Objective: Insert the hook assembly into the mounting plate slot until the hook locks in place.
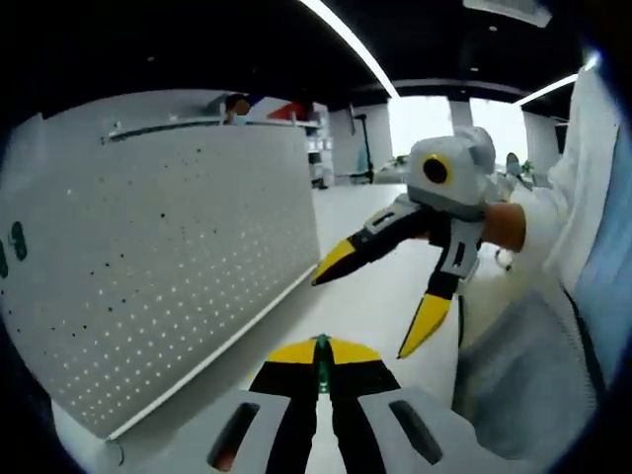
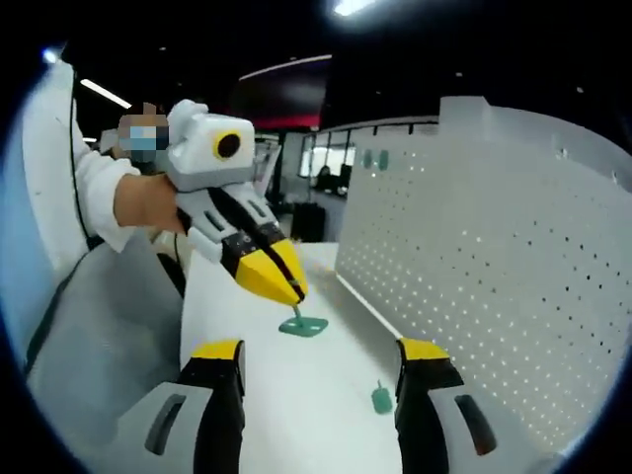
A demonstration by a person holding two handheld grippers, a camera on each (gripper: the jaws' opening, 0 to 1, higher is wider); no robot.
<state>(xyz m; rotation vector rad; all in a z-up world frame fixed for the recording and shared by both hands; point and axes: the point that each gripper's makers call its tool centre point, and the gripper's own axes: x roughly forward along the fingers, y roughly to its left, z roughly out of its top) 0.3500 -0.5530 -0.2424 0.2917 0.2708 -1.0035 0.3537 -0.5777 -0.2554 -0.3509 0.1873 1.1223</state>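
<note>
A small green hook assembly [image 2: 302, 324] hangs low over the white table, and my left gripper [image 2: 286, 288] is shut on its stem. In the left gripper view the green stem [image 1: 322, 363] pokes out between the closed yellow tips of my left gripper [image 1: 322, 352]. The white perforated mounting plate [image 1: 178, 257] stands upright to that gripper's left; in the right gripper view the plate [image 2: 494, 257] is on the right. My right gripper [image 2: 321, 355] is wide open and holds nothing. It faces the left one, and it shows as the right gripper [image 1: 380, 296] there.
A second small green piece [image 2: 382, 398] lies on the table [image 2: 296, 425] near the plate's foot. Two green items [image 2: 373, 158] hang high on the plate. A person's hand [image 2: 148, 202] and white sleeve are at the left. Shelves and windows lie behind.
</note>
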